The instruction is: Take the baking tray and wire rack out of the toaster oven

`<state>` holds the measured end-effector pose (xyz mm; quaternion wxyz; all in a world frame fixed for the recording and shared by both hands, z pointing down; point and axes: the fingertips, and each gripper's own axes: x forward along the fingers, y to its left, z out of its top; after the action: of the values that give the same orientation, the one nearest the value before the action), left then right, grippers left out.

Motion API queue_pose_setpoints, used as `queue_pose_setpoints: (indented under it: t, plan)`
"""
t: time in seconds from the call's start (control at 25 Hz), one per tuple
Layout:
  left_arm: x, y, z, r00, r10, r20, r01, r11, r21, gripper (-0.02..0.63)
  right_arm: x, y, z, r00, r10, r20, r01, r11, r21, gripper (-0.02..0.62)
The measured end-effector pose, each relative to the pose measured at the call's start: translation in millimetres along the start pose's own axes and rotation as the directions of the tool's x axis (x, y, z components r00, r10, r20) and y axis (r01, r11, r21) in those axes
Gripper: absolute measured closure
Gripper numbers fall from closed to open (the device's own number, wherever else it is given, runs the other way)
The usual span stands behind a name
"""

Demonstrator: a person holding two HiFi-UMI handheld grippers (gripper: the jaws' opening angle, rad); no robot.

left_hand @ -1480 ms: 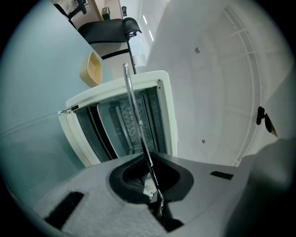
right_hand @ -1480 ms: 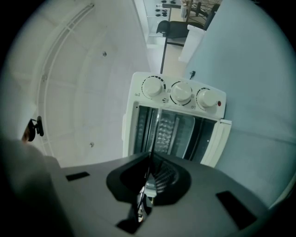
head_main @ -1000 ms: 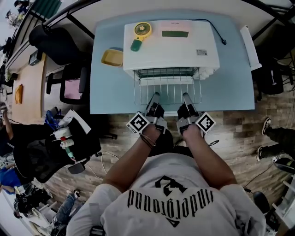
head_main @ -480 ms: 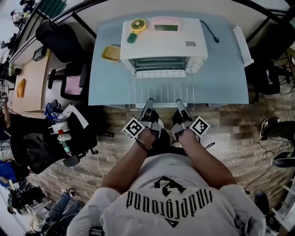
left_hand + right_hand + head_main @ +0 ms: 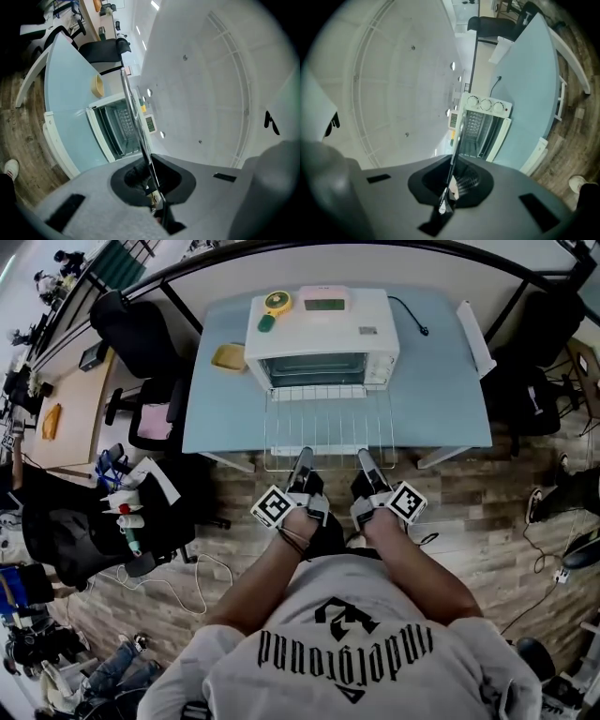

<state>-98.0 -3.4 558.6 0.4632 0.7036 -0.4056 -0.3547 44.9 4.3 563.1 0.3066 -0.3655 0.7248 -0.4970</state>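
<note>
The wire rack (image 5: 328,427) hangs level in front of the white toaster oven (image 5: 319,329); its far edge is over the open door (image 5: 319,390) and its near edge reaches past the table's front. My left gripper (image 5: 302,457) is shut on the near edge left of centre, and my right gripper (image 5: 366,457) is shut on it right of centre. In the left gripper view the rack (image 5: 133,112) runs edge-on from the left gripper (image 5: 149,176) toward the oven (image 5: 112,126). The right gripper view shows the rack (image 5: 461,126), the right gripper (image 5: 449,187) and the oven (image 5: 485,126) likewise. I cannot make out a baking tray.
A yellow hand fan (image 5: 272,307) and a pink display unit (image 5: 323,301) lie on the oven. A yellow dish (image 5: 230,356) sits left of it on the pale blue table (image 5: 441,399). A cord (image 5: 412,315) trails at the right. Black chairs (image 5: 127,329) and bags (image 5: 84,540) stand at the left.
Both grippers have drawn back toward me with the rack. The rack has slid further out of the oven, past the table's front edge, and risen a little.
</note>
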Motion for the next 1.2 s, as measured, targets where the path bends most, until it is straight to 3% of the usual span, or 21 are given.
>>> queue_pose_setpoints:
  t: [0.2,0.36,0.52,0.68,0.84,0.96,1.2]
  plan:
    - [-14.1,-6.2,-23.5,1.000,-0.010,-0.007,0.010,1.000,0.004,0.601,-30.0,2.9,1.0,0.999,0.030,0.018,-0.029,0.999,-0.026,0.594]
    - [-24.2,-3.6,-40.8,0.995,0.087,-0.043,-0.085,0.995,0.047,0.601,-51.1,8.6,12.3,0.999,0.032,0.041,-0.030,0.999,-0.035,0.594]
    - [-12.0,-32.1,-63.9,0.998,-0.022,-0.062,0.022,1.000,0.001,0.601,-72.5,11.1,28.2,0.996,0.030,0.078,-0.026,0.998,-0.052,0.594]
    - [2.9,-50.1,-86.0,0.989,-0.103,-0.104,0.104,0.995,0.002,0.601,-92.9,14.3,45.5,0.992,0.031,0.124,-0.023,0.997,-0.070,0.594]
    - [8.7,-49.9,-116.7,0.984,-0.054,-0.169,0.051,0.998,-0.024,0.601,-118.6,12.2,65.2,0.983,0.008,0.181,0.004,0.998,-0.070,0.594]
    - [16.0,-43.8,-139.5,0.973,-0.015,-0.229,0.016,1.000,0.002,0.601,-136.3,13.3,80.4,0.975,0.016,0.222,0.004,0.996,-0.091,0.594]
    - [42.3,-64.0,-189.0,0.937,-0.132,-0.324,0.124,0.991,-0.046,0.601,-176.0,-4.7,107.4,0.948,-0.047,0.315,0.074,0.995,-0.073,0.594]
